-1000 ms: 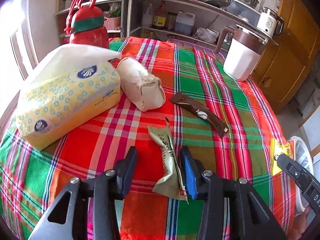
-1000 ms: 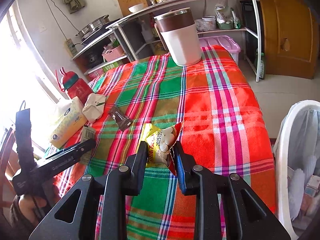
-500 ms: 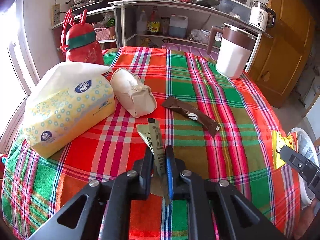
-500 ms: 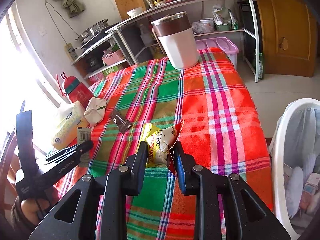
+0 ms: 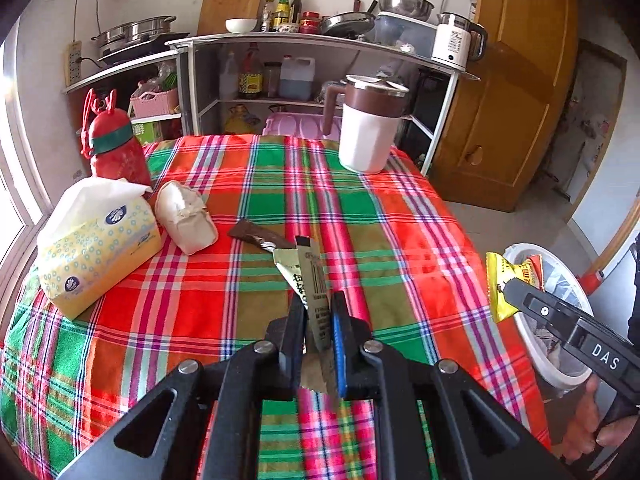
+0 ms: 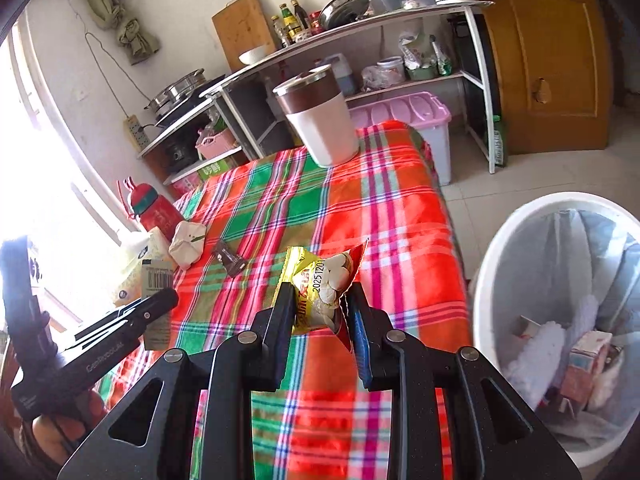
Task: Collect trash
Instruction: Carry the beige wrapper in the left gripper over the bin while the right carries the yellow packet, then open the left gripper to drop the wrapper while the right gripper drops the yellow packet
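1. While the left tongs (image 5: 316,316) pinch the pale wrapper (image 5: 310,276) thinly above the table (image 5: 360,208), it may slip.
2. Right tongs (image 6: 318,304) clamp the yellow packet (image 6: 324,280); swung carelessly, it could miss the white bin (image 6: 508,240).

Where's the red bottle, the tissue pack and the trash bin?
red bottle (image 5: 116,152): left wrist view, on its red body.
tissue pack (image 5: 100,248): left wrist view, on its yellow front.
trash bin (image 6: 486,276): right wrist view, on its white rim.
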Available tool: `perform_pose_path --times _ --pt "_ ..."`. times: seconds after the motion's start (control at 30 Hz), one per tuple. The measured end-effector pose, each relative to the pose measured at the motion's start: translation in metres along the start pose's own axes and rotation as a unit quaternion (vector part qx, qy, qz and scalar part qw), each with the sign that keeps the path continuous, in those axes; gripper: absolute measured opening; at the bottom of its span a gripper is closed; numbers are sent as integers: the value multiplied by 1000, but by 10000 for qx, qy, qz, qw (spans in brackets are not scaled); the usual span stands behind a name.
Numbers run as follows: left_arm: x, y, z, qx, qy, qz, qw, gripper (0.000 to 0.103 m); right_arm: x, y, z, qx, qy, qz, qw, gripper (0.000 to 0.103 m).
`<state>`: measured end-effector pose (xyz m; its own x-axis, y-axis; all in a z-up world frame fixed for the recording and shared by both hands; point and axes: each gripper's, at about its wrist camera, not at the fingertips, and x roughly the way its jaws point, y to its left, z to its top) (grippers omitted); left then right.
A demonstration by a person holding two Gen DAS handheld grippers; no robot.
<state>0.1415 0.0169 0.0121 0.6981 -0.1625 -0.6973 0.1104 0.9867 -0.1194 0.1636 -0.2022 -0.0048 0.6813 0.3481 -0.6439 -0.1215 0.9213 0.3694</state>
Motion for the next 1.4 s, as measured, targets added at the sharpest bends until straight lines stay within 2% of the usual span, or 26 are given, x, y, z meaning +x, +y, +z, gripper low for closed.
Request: perform_pose_path --times 0.17,0.43,0.73,1.03,1.13,1.23,1.3,1.37,1.4 --pt "-12 -32 5 285 -152 -212 9993 13 -25 -16 0 70 -184 -142 9997 28" --pt "-17 -83 4 648 -176 -599 9959 13 -60 -47 -2 247 -425 -407 9980 28" --pt "-6 -156 1 1163 -21 -1132 9867 13 -93 -100 -7 476 -597 -1074 9913 28" --pt "21 -222 -9 1531 375 -1525 9757 14 -101 -151 -10 617 -333 -1799 9812 28" --pt "29 -236 -13 1629 468 -1532 9736 14 -95 -164 -13 600 -160 -2125 9752 28" --pt "35 -241 -15 1584 583 -1580 9729 14 -91 -174 -16 674 -11 -2144 9744 29" --pt "36 -244 -18 1649 543 -1569 9722 17 -91 -178 -19 726 33 -2186 9731 29" --pt "38 -243 -18 1592 608 -1605 9722 35 -90 -181 -21 721 95 -2224 9722 29" --pt "39 -241 -17 1541 642 -1633 9724 40 -89 -182 -22 721 115 -2226 9722 30"
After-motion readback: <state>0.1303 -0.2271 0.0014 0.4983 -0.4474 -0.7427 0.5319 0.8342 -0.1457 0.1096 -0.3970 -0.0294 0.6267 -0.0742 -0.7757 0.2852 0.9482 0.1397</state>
